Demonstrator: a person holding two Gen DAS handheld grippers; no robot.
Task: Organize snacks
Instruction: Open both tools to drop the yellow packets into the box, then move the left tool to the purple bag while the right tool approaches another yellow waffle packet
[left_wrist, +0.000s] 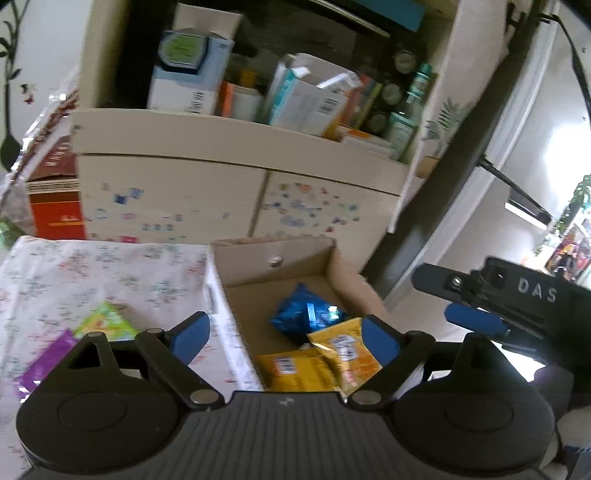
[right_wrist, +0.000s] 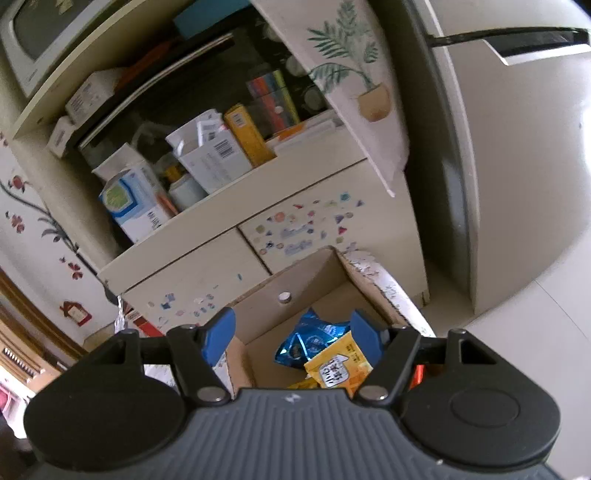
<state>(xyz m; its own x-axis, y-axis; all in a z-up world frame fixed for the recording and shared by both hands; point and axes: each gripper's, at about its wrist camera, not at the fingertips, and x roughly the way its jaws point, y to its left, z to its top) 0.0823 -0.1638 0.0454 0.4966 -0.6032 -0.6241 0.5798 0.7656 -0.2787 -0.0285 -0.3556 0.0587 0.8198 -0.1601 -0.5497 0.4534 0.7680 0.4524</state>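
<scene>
Soft daylight from right; motion blur; fisheye-bent edges.

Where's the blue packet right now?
In both views the blue packet lies inside the cardboard box, behind the yellow packets, right of the floral cloth.

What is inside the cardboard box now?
The cardboard box holds a blue packet and two yellow packets, overlapping. Anything beneath them is hidden.
</scene>
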